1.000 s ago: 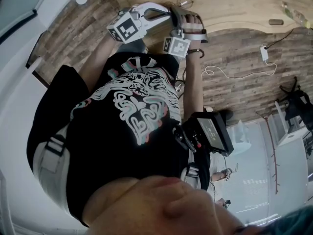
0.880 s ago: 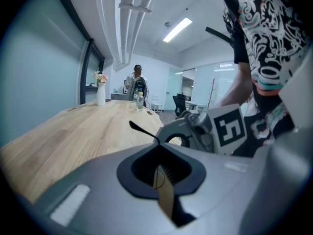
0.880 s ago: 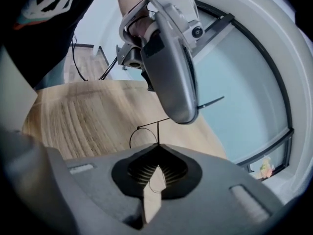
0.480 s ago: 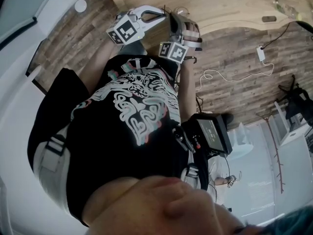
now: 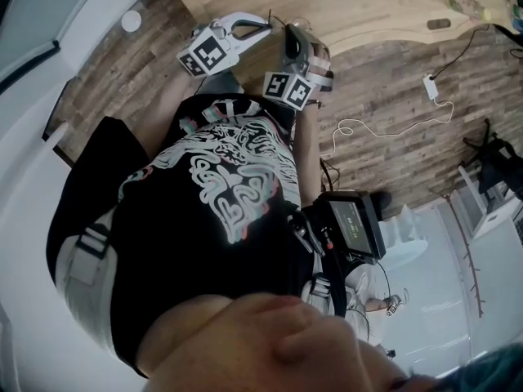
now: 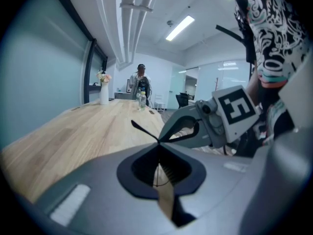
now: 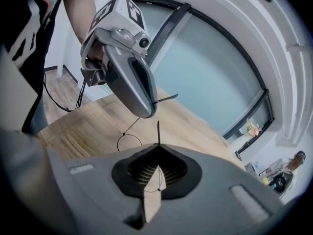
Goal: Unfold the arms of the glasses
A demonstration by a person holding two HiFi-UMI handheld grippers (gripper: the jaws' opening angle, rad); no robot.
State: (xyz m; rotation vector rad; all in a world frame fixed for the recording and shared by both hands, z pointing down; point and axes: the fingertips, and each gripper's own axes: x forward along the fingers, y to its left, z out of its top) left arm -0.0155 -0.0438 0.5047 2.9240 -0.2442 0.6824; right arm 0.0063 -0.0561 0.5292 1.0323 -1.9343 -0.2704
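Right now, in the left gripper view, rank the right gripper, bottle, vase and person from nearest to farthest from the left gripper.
1. Right gripper, just ahead on the right, gripping the same glasses as the left gripper.
2. Bottle, far down the table, centre; the vase to its left is too close to call.
3. Person, beyond the bottle at the far end.

Thin black wire glasses (image 7: 129, 142) (round lenses) hang above the wooden table (image 7: 195, 126), clamped by both arms.
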